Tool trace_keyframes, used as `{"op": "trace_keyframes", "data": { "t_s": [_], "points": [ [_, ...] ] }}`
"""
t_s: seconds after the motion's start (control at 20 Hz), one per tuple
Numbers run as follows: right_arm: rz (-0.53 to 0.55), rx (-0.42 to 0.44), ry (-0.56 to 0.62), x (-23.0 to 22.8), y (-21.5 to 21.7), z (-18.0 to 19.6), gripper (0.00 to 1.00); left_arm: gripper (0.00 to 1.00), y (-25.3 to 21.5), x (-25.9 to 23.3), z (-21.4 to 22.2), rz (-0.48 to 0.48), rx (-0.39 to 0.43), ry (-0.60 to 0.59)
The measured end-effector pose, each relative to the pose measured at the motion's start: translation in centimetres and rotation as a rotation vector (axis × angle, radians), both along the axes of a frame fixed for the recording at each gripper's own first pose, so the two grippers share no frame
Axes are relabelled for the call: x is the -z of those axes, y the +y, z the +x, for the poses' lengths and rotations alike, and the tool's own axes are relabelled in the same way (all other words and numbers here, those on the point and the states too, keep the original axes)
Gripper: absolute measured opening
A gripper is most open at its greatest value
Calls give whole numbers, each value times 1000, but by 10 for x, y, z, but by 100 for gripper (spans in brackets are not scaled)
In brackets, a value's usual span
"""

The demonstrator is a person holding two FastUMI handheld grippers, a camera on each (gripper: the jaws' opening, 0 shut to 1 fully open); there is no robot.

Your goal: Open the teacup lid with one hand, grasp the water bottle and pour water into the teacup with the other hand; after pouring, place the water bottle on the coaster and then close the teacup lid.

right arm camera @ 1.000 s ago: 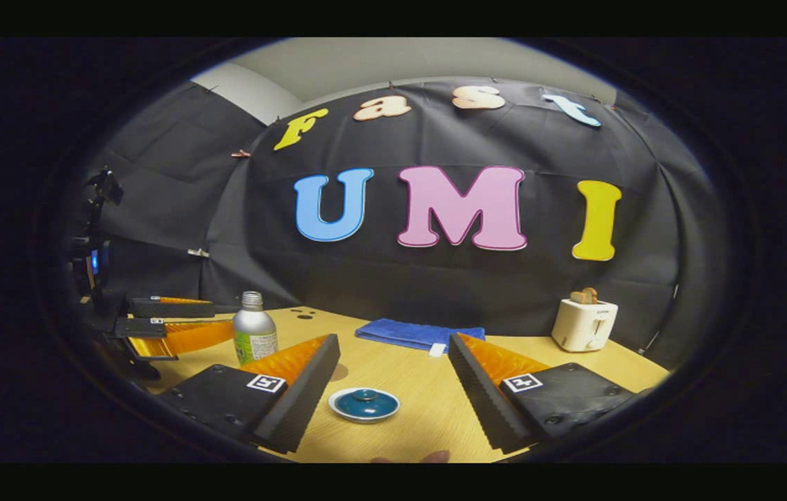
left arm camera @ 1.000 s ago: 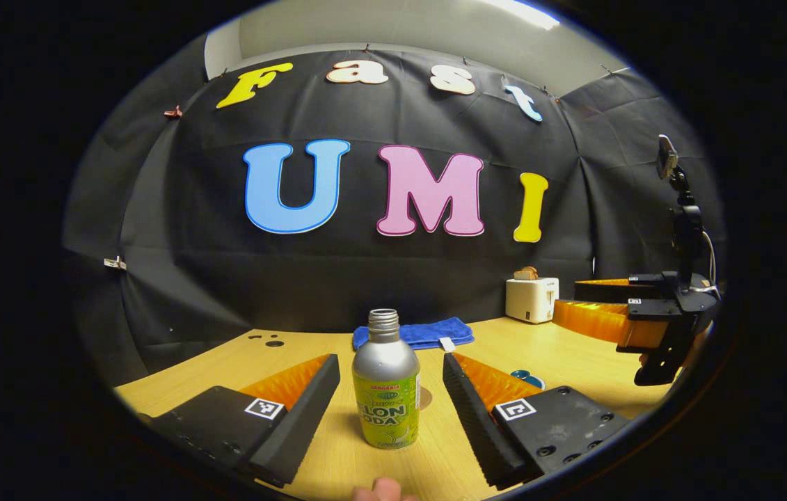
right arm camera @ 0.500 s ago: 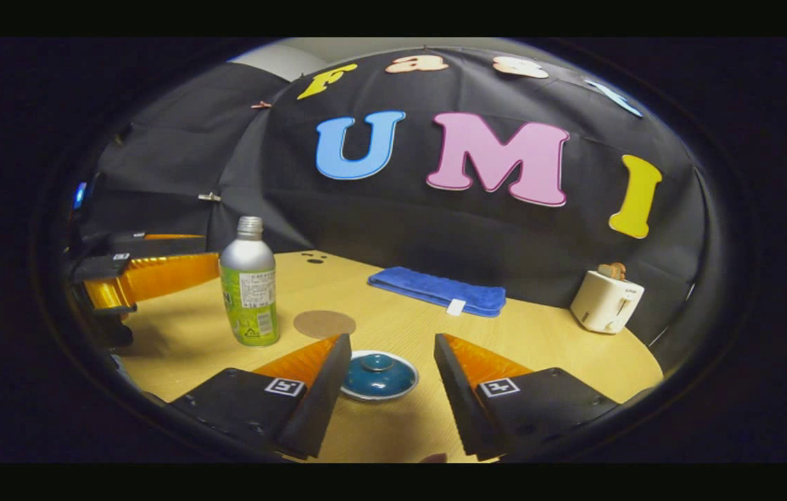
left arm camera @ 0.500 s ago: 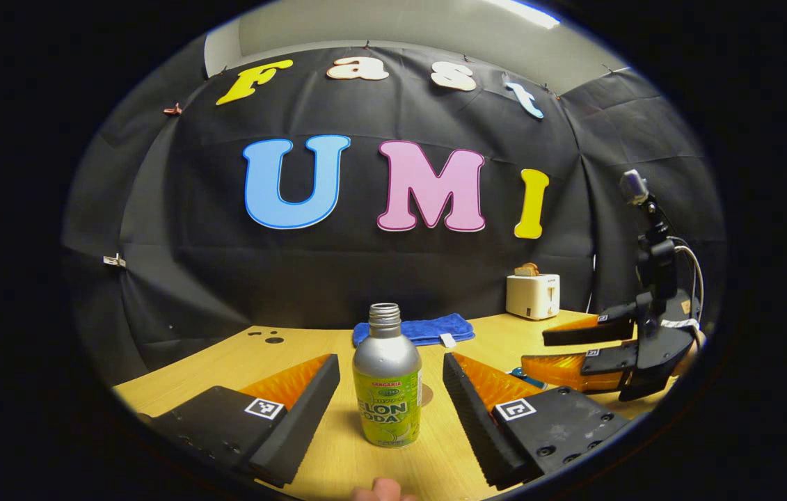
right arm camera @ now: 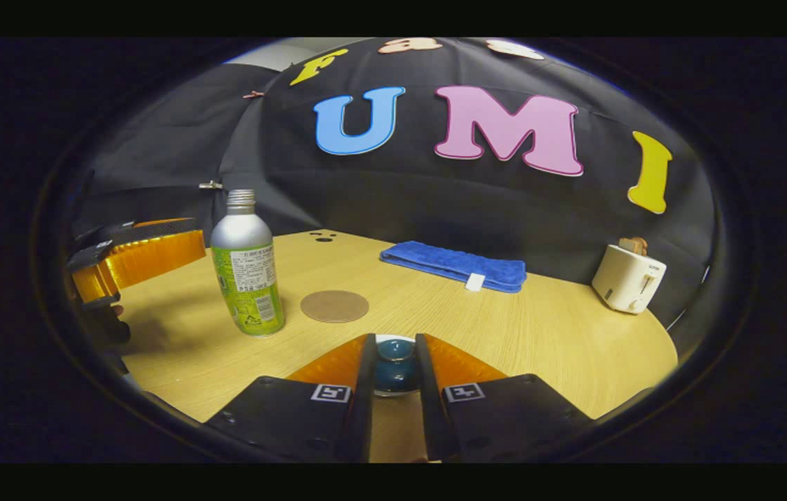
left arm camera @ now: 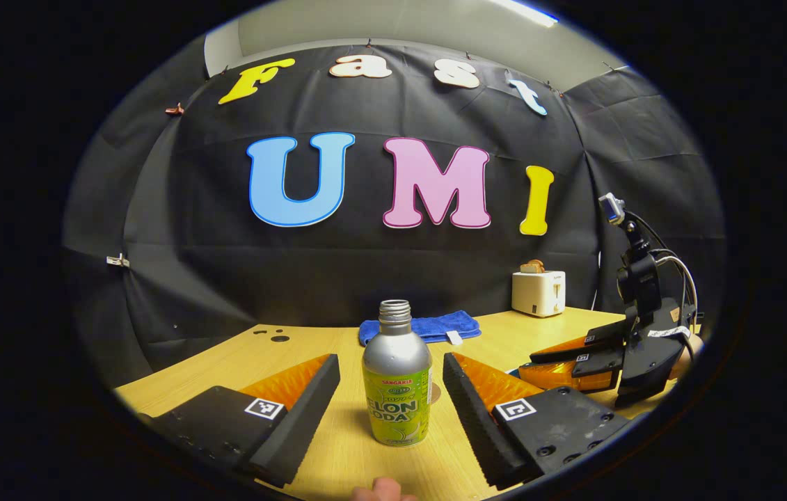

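Right gripper view: right gripper (right arm camera: 393, 369) pinches the teacup lid (right arm camera: 394, 363); coaster (right arm camera: 335, 306) beside the bottle.
Left gripper view: left gripper (left arm camera: 392, 390) spread around the soda bottle (left arm camera: 397, 385), not touching.

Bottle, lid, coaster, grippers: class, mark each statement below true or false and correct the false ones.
1. The bottle stands upright with no cap. True.
2. The bottle stands on the coaster. False: it stands on the table beside the coaster.
3. The right gripper has its fingers close around the lid. True.
4. The left gripper is shut on the bottle. False: it is open, the bottle between its fingers.
5. The towel covers the toaster. False: they lie apart.
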State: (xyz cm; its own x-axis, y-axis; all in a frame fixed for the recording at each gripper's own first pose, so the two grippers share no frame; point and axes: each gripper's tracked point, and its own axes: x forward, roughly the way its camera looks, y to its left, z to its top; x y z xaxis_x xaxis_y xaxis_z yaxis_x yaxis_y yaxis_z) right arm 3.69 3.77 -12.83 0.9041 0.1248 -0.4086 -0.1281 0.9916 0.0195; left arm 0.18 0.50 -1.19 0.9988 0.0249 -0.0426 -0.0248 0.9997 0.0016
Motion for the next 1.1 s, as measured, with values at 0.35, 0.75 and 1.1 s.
{"op": "trace_keyframes", "data": {
  "t_s": [0.35,0.75,1.1],
  "points": [
    [-2,13,-79,-27,-5,-3,36,95,3,13,4,-23,13,25],
    [3,69,-220,-83,-37,-24,27,95,5,45,23,-55,-2,91],
    [31,86,-262,-100,-55,-36,36,95,-4,63,51,-71,18,123]
  ]
}}
